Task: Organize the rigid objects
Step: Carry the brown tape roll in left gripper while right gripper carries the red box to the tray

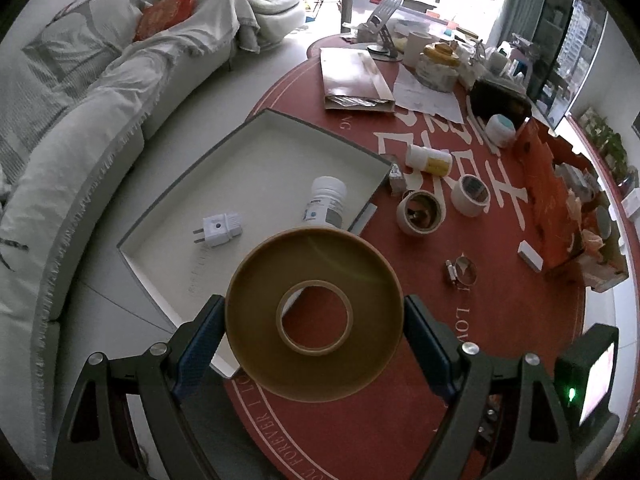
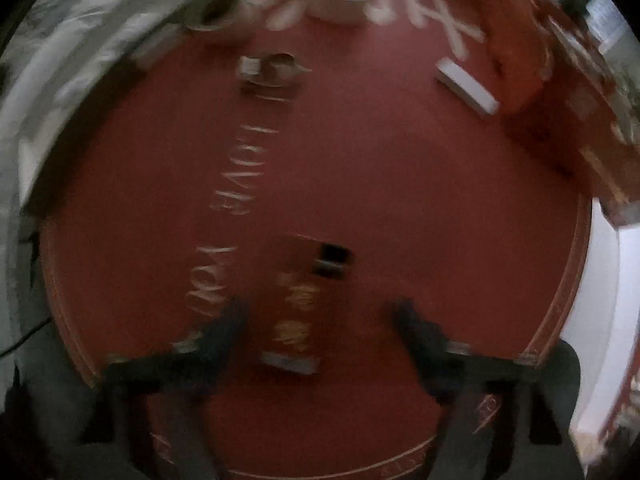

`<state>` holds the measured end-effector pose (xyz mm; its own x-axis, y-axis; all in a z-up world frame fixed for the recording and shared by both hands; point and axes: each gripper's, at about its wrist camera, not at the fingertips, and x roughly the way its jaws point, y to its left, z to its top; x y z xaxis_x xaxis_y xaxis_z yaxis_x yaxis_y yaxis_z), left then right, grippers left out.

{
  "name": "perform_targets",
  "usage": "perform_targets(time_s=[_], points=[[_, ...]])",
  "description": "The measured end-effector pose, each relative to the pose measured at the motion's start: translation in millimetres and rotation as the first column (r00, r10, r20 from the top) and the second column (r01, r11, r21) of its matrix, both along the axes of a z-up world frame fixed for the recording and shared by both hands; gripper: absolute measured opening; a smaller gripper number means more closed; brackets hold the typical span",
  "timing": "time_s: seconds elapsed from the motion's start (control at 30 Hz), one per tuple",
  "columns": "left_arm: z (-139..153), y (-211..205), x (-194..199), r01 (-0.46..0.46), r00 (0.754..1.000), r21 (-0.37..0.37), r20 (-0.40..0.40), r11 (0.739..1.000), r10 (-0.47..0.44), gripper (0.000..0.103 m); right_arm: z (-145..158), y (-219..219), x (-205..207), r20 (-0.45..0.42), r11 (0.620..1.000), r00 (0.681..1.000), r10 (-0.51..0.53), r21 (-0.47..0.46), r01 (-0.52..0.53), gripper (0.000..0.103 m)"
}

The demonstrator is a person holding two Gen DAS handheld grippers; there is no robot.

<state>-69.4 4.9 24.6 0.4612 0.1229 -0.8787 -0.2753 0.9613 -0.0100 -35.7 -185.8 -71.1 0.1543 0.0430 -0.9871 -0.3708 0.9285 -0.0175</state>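
My left gripper is shut on a big brown tape roll, held flat above the near corner of a shallow white tray. In the tray lie a white plug adapter and a white pill bottle. My right gripper is open above a dark red lighter-like stick lying on the red round table; this view is blurred. A metal clip and a white block lie farther out.
On the table beyond the tray are two tape rolls, a yellow-and-white bottle, a metal clip, a white block, orange packaging, a paper bag. A sofa stands left.
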Motion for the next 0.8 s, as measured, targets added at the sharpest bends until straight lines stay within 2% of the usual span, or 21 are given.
perform_targets(time_s=[0.03, 0.1, 0.17, 0.23, 0.47, 0.67, 0.8], points=[[0.1, -0.1, 0.3, -0.004, 1.000, 0.007, -0.006, 1.000, 0.004, 0.088, 1.7, 4.0, -2.0, 0.004, 1.000, 1.000, 0.015, -0.005, -0.015, 0.038], [1.6, 1.5, 0.9, -0.009, 1.000, 0.008, -0.006, 1.000, 0.009, 0.088, 1.4, 6.9, -1.1, -0.007, 1.000, 1.000, 0.012, 0.003, -0.012, 0.037], [5.9, 3.3, 0.8, -0.014, 1.000, 0.015, 0.003, 1.000, 0.014, 0.088, 4.1, 0.4, 4.8, -0.033, 0.997, 0.999, -0.032, 0.071, 0.034, 0.037], [12.7, 6.7, 1.6, -0.020, 1.000, 0.020, 0.017, 1.000, 0.020, 0.088, 15.9, -4.3, 11.1, -0.019, 0.991, 0.998, -0.066, 0.118, 0.068, 0.037], [51.1, 21.2, 14.9, -0.045, 0.994, 0.047, 0.102, 0.998, 0.040, 0.088, 101.2, 8.6, 43.7, 0.133, 0.956, 0.987, -0.094, 0.289, 0.052, 0.037], [83.8, 41.5, 29.7, -0.084, 0.983, 0.074, 0.167, 0.994, 0.071, 0.088, 171.4, 57.4, 71.3, 0.249, 0.923, 0.966, -0.065, 0.384, -0.037, 0.037], [102.1, 62.8, 40.4, -0.124, 0.973, 0.082, 0.205, 0.989, 0.105, 0.088, 202.6, 84.5, 91.4, 0.290, 0.898, 0.956, -0.053, 0.432, -0.081, 0.037]])
